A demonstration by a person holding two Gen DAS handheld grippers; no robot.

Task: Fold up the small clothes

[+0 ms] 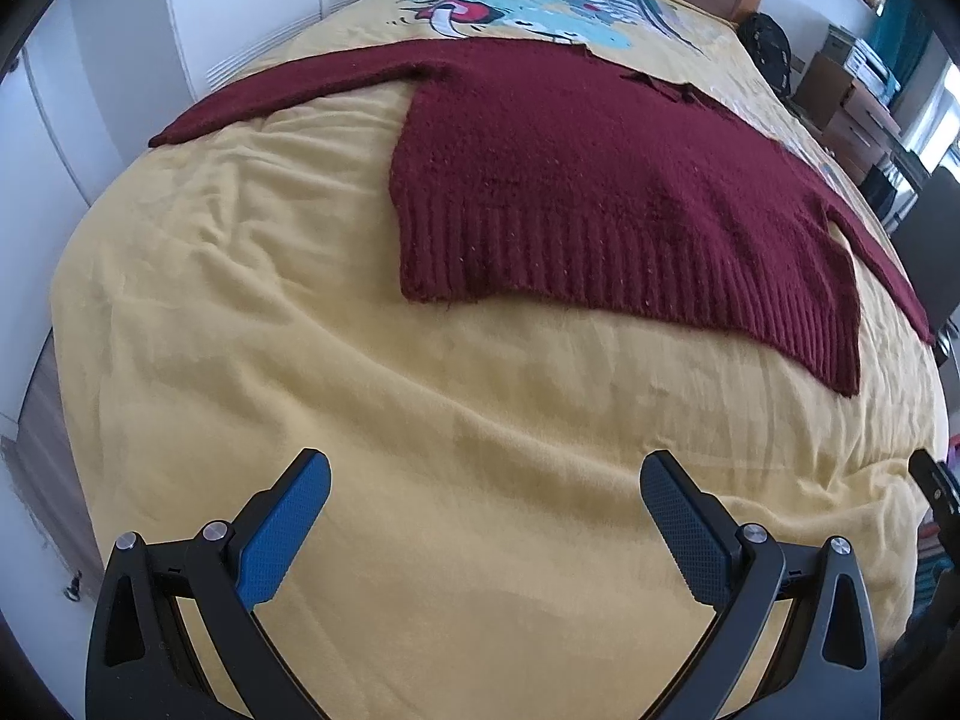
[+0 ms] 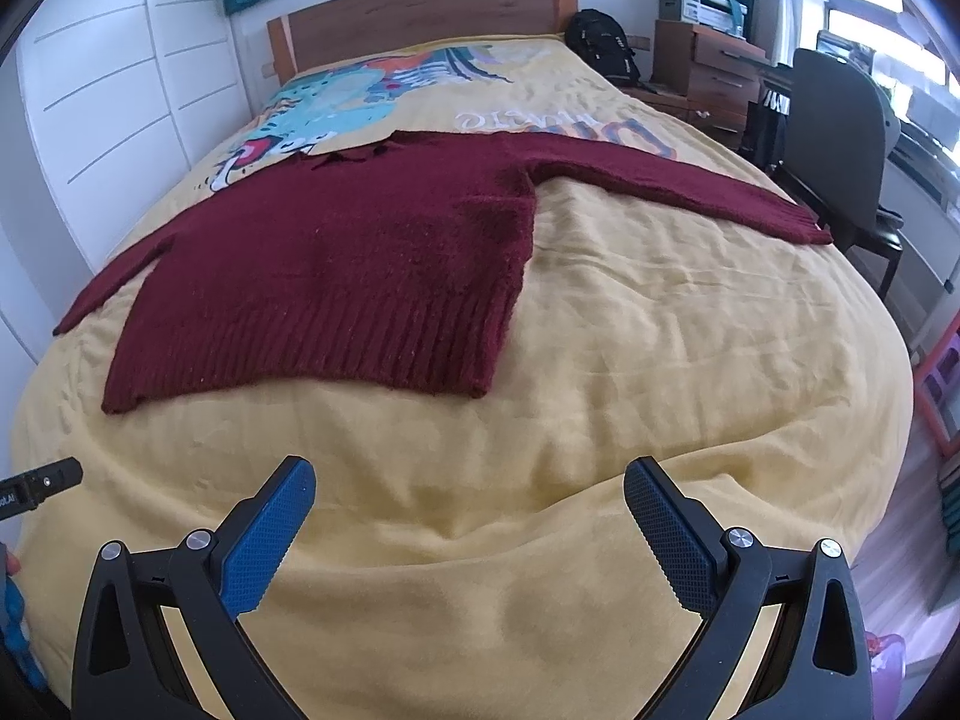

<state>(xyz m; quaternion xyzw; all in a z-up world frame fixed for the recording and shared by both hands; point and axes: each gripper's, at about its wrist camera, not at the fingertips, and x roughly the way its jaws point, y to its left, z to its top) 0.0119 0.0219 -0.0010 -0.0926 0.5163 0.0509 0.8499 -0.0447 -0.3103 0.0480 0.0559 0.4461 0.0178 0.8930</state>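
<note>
currently pre-fold; sweater [image 2: 336, 252] flat on bed [image 2: 600, 360]; left gripper [image 1: 485, 516], right gripper [image 2: 469, 522] jaws apart, empty; next: grasp sleeve [image 2: 678, 186]

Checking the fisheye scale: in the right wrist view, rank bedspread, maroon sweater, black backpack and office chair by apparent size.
1. Yellow bedspread
2. Maroon sweater
3. Office chair
4. Black backpack
Chair and backpack sit farther away, so true sizes are unsure.

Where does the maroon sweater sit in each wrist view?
Left wrist: maroon sweater lies flat, upper centre to right, one sleeve reaching left.
Right wrist: sweater sits left of centre, one sleeve reaching right.
Shared landmark: the colourful print on the yellow bedcover, just beyond the collar.
</note>
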